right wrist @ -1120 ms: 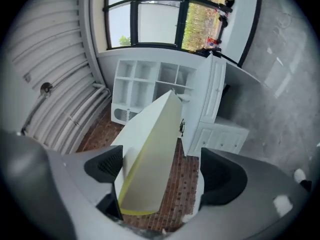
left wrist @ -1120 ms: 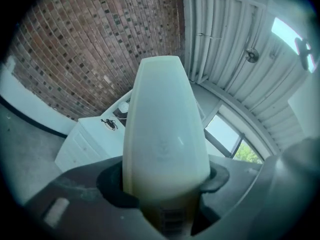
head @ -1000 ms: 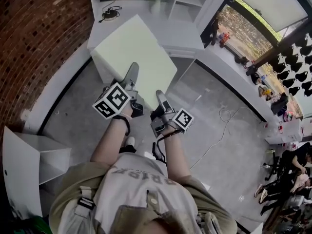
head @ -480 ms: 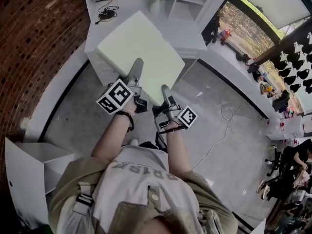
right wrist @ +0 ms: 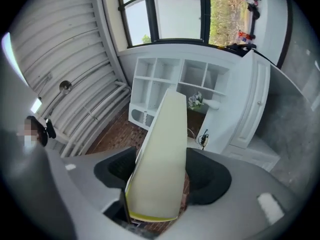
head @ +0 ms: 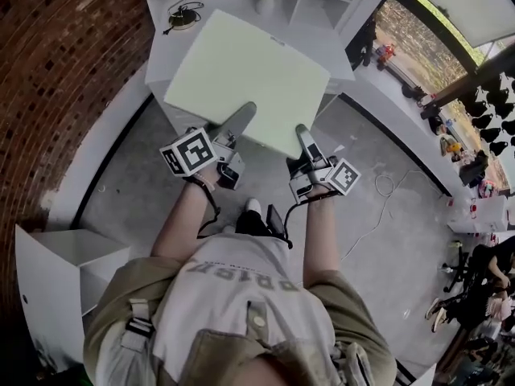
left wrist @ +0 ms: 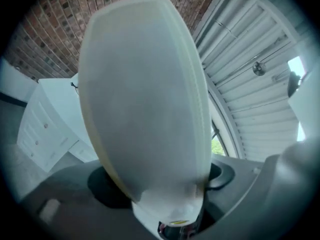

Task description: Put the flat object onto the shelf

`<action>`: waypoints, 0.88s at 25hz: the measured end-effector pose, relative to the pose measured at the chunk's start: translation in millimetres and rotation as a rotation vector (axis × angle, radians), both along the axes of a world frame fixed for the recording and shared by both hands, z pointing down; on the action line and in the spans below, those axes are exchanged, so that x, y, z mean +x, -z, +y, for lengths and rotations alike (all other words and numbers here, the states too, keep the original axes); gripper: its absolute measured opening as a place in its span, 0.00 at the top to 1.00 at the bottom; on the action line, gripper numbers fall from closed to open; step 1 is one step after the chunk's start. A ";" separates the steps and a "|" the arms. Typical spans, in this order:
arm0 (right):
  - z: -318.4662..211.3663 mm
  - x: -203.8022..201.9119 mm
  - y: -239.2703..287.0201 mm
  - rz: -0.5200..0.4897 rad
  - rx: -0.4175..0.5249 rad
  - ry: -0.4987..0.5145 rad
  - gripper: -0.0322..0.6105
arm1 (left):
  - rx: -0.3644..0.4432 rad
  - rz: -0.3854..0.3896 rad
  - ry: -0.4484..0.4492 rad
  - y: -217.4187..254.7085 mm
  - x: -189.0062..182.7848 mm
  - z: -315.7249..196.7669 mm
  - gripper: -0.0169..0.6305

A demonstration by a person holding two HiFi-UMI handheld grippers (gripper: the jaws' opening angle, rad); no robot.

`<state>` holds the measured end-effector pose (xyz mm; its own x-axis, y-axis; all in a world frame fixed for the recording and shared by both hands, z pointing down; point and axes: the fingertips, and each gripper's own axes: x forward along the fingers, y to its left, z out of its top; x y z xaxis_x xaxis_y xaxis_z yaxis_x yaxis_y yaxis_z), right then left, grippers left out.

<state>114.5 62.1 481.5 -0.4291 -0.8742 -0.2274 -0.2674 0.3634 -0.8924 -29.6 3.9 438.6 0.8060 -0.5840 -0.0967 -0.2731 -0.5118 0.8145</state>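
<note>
The right gripper [head: 304, 135], jaws just closing, is clamping the pale yellow-green flat board [head: 249, 75] at its near edge while the left gripper [head: 237, 117], jaws just opening, is loosening round it, with the white cubby shelf [right wrist: 176, 71] lying at twelve o'clock.

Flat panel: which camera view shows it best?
The head view: the flat panel shows almost its whole outline there. The left gripper view shows one broad face close up; the right gripper view, a narrow foreshortened strip.

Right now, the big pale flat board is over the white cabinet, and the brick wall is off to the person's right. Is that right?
Not quite. The brick wall is to the person's left, as the head view shows. The pale flat board is indeed over the white cabinet.
</note>
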 end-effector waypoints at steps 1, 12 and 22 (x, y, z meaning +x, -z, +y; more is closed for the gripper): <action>-6.7 2.9 3.7 0.019 0.003 0.025 0.45 | -0.001 0.002 -0.013 -1.1 1.3 -0.5 0.37; -81.3 11.3 13.9 0.108 -0.022 0.191 0.44 | -0.078 0.169 0.151 -13.2 -3.0 -44.4 0.47; -106.5 2.4 -18.7 -0.104 -0.129 0.096 0.20 | -0.131 0.267 0.341 -21.3 4.8 -93.4 0.50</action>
